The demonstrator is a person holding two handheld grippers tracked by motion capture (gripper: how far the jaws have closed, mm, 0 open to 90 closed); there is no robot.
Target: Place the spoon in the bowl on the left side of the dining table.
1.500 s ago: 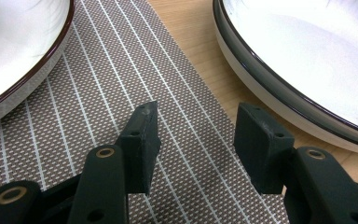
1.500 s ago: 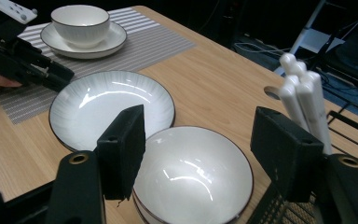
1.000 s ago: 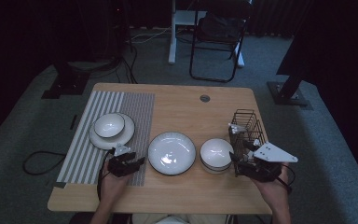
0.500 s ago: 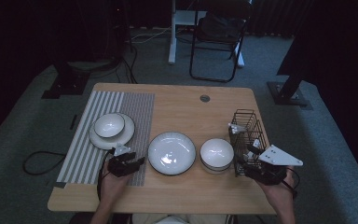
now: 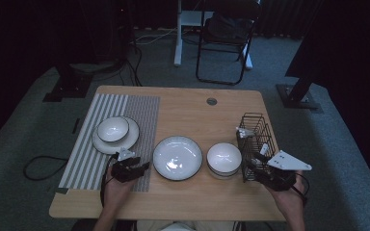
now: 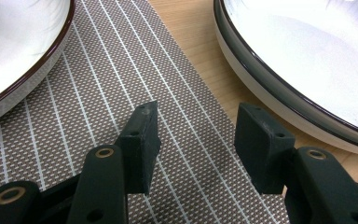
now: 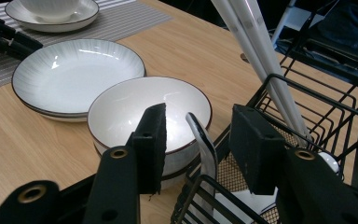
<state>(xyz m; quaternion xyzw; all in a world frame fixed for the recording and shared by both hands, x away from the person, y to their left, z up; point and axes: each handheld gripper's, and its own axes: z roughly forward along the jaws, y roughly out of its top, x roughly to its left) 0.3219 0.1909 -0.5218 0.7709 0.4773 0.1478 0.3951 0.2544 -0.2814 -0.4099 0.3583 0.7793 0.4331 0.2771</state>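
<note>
Dark room surrounds a pale wooden worktop [image 5: 188, 108], with a black folding chair [image 5: 224, 43] standing beyond its far edge.

At the near right corner, the right gripper [image 7: 198, 140] sits against the near end of a black wire cutlery basket [image 5: 256, 144]. Its jaws have just been closing and stand partly apart. Between them rises the upright metal handle of a piece of cutlery [image 7: 204, 149] that stands in the basket; a gap shows on either side of the handle, so the pads do not press on it. Beyond the right jaw, two pale chopstick-like sticks [image 7: 261, 60] lean up out of the basket. Just past the left jaw stands a small white bowl with a dark rim [image 7: 144, 109], and farther off on that side lies a wide, shallow white plate with a dark rim [image 7: 74, 70].

The left gripper [image 6: 196, 140] hovers low over a grey-brown woven placemat with white stripes [image 6: 98, 93], its jaws wide apart with nothing but mat between them. The wide plate's edge curves just beyond the right jaw, resting on bare wood. Ahead of the left jaw lies the rim of another white dark-rimmed plate [image 6: 14, 56]; the high view shows it carrying a second small white bowl [image 5: 113, 129].
</note>
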